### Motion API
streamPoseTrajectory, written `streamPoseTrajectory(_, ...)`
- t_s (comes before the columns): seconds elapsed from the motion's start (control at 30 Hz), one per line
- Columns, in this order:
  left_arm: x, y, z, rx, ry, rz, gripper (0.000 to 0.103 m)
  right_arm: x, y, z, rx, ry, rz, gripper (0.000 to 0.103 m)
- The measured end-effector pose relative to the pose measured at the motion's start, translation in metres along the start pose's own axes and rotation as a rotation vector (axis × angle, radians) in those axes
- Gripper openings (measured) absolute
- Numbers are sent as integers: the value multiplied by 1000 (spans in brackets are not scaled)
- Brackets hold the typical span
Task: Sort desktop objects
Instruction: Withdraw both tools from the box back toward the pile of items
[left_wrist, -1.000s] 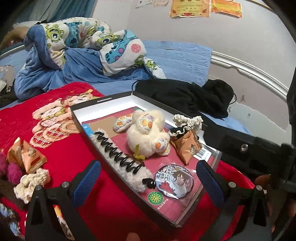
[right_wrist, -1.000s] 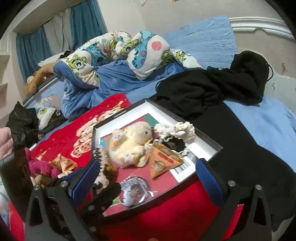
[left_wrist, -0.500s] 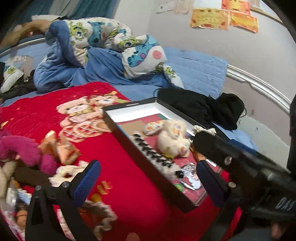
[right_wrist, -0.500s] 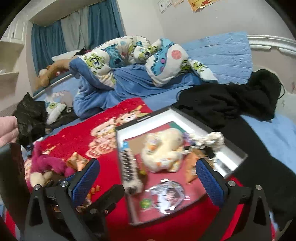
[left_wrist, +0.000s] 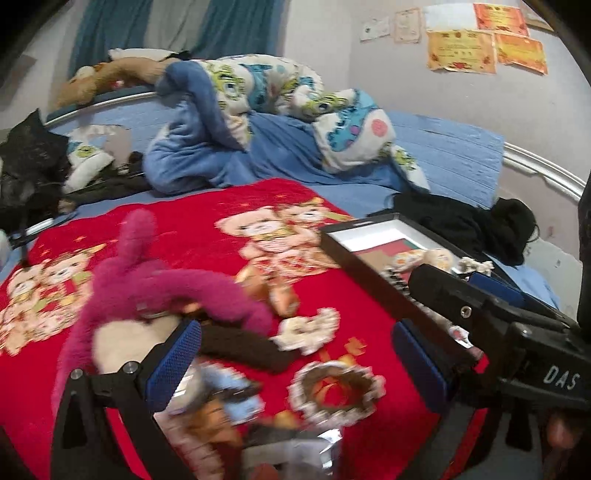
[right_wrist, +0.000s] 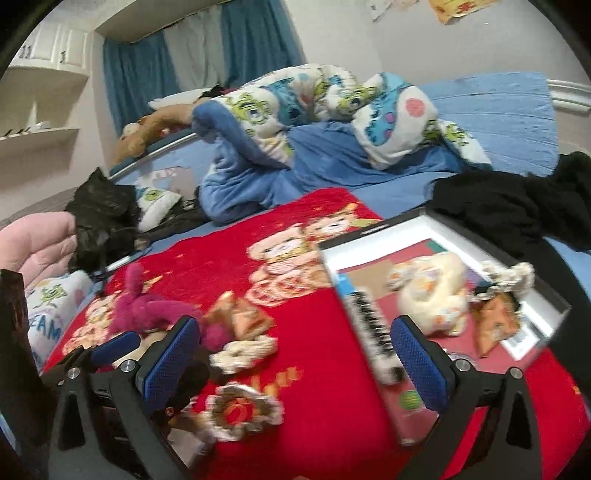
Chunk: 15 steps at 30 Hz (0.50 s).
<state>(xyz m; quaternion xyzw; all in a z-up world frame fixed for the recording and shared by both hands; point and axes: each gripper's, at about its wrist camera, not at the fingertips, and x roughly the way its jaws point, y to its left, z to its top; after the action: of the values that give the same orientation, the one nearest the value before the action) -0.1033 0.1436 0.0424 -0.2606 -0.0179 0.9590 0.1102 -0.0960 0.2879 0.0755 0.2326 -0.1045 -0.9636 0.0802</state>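
So the black tray (right_wrist: 436, 221) sits at the right edge of the red blanket (right_wrist: 314, 387) and already has a cream plush (right_wrist: 432, 291), an orange snack packet (right_wrist: 495, 321), a frilly scrunchie (right_wrist: 511, 273) and a spiral hair clip (right_wrist: 373, 332) in it. Stuff not sorted yet is piled at the blanket's near-left corner: a magenta plush (left_wrist: 166, 291), a brown knitted band (left_wrist: 243, 345), two lace scrunchies (left_wrist: 332, 391) (left_wrist: 310, 328), another orange packet (right_wrist: 240, 317), and some blurry bits right at the near edge that I can't make out.

Left gripper (left_wrist: 295, 362) hovers over that pile, fingers spread wide, holding nothing. Right gripper (right_wrist: 295, 362) is also spread and empty, hanging between the pile and the tray's near-left corner.

Looks to me like we're between picks, lining up on the next loose item. Nearest candidate is probably the lace scrunchie between the left fingers, so next move means dropping down and closing on its rim, then carrying it right to the tray.
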Motion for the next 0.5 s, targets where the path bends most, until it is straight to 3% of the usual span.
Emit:
streamPoseTrajectory(0.17, -18, 32, -13, -9, 23, 71, 103, 17, 22, -7, 63, 53, 137, 103)
streamPoseTrajectory(0.33, -32, 58, -28, -32, 38, 127, 103, 24, 38, -11, 126, 55, 193, 103)
streamPoseTrajectory(0.5, -37, 82, -39, -70, 60, 143, 103, 25, 51, -13, 101, 61, 219, 103)
